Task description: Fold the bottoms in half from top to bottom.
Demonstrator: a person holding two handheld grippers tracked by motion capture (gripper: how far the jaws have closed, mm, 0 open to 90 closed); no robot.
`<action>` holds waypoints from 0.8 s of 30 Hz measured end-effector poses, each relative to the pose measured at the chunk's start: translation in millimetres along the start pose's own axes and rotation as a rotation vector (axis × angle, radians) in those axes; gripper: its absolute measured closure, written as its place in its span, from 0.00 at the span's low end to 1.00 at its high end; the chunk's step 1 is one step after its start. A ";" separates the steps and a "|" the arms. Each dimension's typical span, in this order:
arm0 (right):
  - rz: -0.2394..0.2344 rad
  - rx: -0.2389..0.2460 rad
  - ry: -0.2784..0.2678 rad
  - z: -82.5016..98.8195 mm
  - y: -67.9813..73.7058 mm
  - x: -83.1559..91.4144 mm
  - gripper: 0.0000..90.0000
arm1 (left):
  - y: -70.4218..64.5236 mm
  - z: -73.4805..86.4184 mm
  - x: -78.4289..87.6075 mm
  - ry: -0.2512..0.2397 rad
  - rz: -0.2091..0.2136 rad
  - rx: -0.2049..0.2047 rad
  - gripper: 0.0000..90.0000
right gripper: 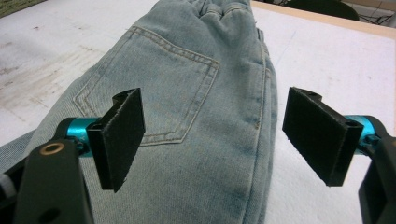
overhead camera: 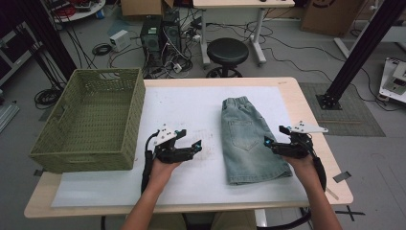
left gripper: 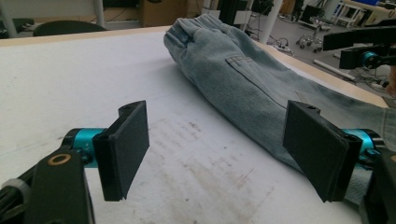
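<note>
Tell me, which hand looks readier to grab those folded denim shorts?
Probably the right. The right gripper hangs open at the denim shorts' edge, cloth beneath its jaws. The left gripper, also open, sits over bare white mat beside them.

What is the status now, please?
Left gripper open, on bare table, beside shorts. Right gripper open, over shorts' right edge, not gripping. Basket at far left. Nothing in the way.

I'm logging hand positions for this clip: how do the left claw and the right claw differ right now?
The left claw is over bare white table cover, beside the denim shorts; the right claw is over the shorts' right edge. The left one points right, the right one left. Both stand open, gripping nothing.
</note>
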State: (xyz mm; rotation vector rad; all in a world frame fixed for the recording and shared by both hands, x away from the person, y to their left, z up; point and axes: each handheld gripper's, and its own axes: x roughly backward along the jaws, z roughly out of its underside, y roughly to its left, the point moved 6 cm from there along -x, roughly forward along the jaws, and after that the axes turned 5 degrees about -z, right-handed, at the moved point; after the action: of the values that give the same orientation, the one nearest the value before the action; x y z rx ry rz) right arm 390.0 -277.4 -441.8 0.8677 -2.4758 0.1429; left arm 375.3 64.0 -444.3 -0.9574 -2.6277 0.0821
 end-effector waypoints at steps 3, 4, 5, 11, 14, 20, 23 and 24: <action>0.002 0.009 0.002 0.4 2.4 -1.3 0.24 | -4.2 1.0 -7.0 0.015 0.008 0.001 0.26; 0.003 0.005 0.006 1.2 3.3 -1.7 0.24 | -5.6 0.6 -10.1 0.017 0.009 -0.001 0.26; 0.005 0.009 0.005 1.9 3.6 -2.2 0.24 | -7.8 0.0 -13.4 0.020 0.010 0.001 0.26; 0.016 -0.011 0.012 6.4 0.7 -0.9 0.30 | -24.7 -3.2 -37.1 0.069 0.042 0.008 0.26; 0.020 -0.025 0.012 8.3 -2.4 2.8 0.33 | -32.7 1.4 -50.7 0.113 0.046 0.021 0.27; 0.028 -0.053 0.035 14.9 -9.1 6.6 0.40 | -47.1 8.6 -71.8 0.183 0.051 0.018 0.29; 0.022 -0.052 0.045 17.3 -8.9 5.6 0.41 | -50.1 10.1 -79.2 0.200 0.040 0.020 0.30; 0.023 -0.051 0.047 17.5 -8.4 5.1 0.41 | -50.5 10.8 -81.9 0.210 0.035 0.022 0.30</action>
State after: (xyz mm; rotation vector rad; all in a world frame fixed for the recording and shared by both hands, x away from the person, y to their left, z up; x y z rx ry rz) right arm 384.2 -291.4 -455.0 0.8061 -2.4354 0.1062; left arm 399.2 -26.2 -470.3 -0.9498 -2.4140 0.0181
